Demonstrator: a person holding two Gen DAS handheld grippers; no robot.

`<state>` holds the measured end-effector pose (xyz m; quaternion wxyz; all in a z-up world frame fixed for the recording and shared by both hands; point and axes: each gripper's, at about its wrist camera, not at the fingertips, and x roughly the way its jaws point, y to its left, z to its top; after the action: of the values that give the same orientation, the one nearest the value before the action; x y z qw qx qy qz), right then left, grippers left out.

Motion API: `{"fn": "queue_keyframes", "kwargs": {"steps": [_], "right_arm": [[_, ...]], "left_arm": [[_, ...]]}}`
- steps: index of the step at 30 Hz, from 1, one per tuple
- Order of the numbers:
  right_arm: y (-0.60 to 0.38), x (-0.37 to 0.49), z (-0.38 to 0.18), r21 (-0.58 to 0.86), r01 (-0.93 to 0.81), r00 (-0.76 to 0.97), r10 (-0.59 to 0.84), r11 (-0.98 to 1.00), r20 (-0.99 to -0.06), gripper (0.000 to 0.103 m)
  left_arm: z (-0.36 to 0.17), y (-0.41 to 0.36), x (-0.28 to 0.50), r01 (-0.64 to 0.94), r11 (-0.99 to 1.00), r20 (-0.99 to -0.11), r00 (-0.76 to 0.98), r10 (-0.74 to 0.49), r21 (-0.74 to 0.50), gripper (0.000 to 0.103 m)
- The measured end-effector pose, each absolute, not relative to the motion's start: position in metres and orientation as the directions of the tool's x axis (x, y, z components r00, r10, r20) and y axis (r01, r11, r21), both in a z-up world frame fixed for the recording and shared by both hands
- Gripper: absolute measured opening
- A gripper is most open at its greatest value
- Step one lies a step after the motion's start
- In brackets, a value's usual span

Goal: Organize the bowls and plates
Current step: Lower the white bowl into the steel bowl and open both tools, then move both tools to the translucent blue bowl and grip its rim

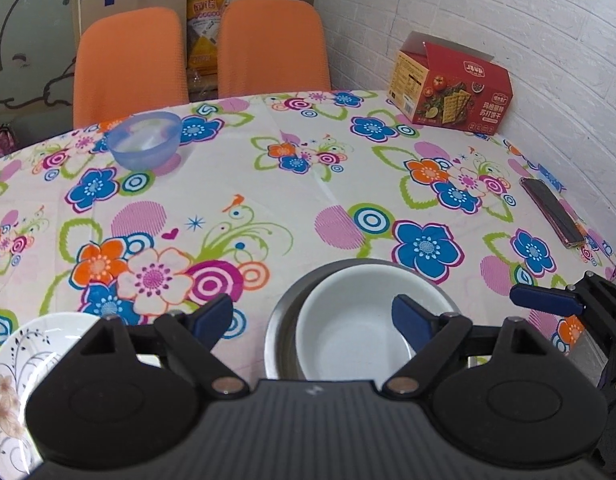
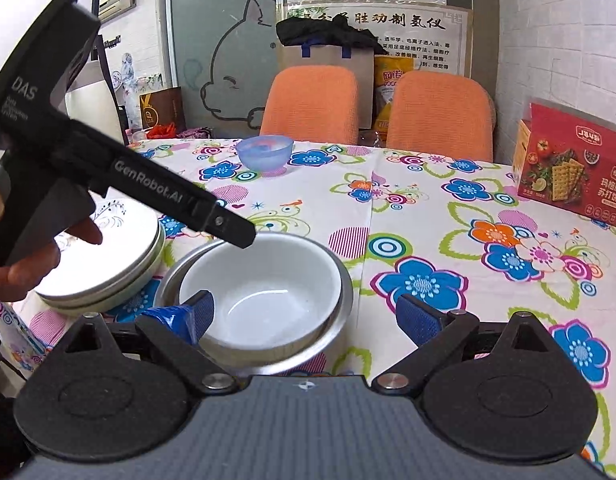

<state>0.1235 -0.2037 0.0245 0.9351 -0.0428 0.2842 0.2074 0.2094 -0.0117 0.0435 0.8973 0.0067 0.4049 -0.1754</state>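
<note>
1. White bowl (image 2: pixel 263 300) sits mouth-up, nested in the steel bowl (image 2: pixel 344 280), on the bench (image 2: pixel 428 208).
2. Both claws, left (image 1: pixel 312 316) and right (image 2: pixel 308 314), gape wide, empty.
3. Only the right view shows stacked plates (image 2: pixel 107 264).

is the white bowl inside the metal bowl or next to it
Inside: the white bowl sits nested in the metal bowl, whose rim rings it.

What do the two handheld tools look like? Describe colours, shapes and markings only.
Both tools are matte black, with a ribbed grey-black body, two rounded teardrop link plates with silver pivot bolts, and blue textured pads. The left tool shows white "DAS" and "GenRobot.AI" lettering in the right wrist view. The right tool matches it. No sleeve or cable shows.
</note>
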Motion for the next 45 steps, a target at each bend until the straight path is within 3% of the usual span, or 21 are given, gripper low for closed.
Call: {"fn": "queue_keyframes", "kwargs": {"steps": [16, 23, 31, 35, 45], "right_arm": [[-0.152, 0.267, 0.069, -0.028, -0.527, 0.721, 0.430, 0.849, -0.543, 0.086], [-0.117, 0.346, 0.050, 0.024, -0.582, 0.625, 0.466, 0.813, -0.627, 0.086], [-0.077, 0.386, 0.019, 0.051, -0.625, 0.558, 0.491, 0.779, -0.669, 0.086], [-0.057, 0.402, 0.008, 0.040, -0.631, 0.555, 0.487, 0.775, -0.675, 0.086], [-0.022, 0.433, -0.023, 0.008, -0.627, 0.566, 0.463, 0.779, -0.682, 0.086]], "left_arm": [[0.051, 0.055, 0.265, 0.189, 0.980, -0.720, 0.672, -0.172, -0.057, 0.093], [0.030, 0.093, 0.312, 0.120, 0.992, -0.768, 0.634, -0.095, -0.023, 0.094], [0.042, 0.149, 0.393, 0.004, 0.994, -0.732, 0.676, -0.086, -0.113, 0.094], [0.039, 0.149, 0.433, 0.048, 0.986, -0.705, 0.693, -0.150, -0.162, 0.094], [-0.002, 0.129, 0.496, 0.081, 0.990, -0.749, 0.648, -0.137, -0.112, 0.094]]}}
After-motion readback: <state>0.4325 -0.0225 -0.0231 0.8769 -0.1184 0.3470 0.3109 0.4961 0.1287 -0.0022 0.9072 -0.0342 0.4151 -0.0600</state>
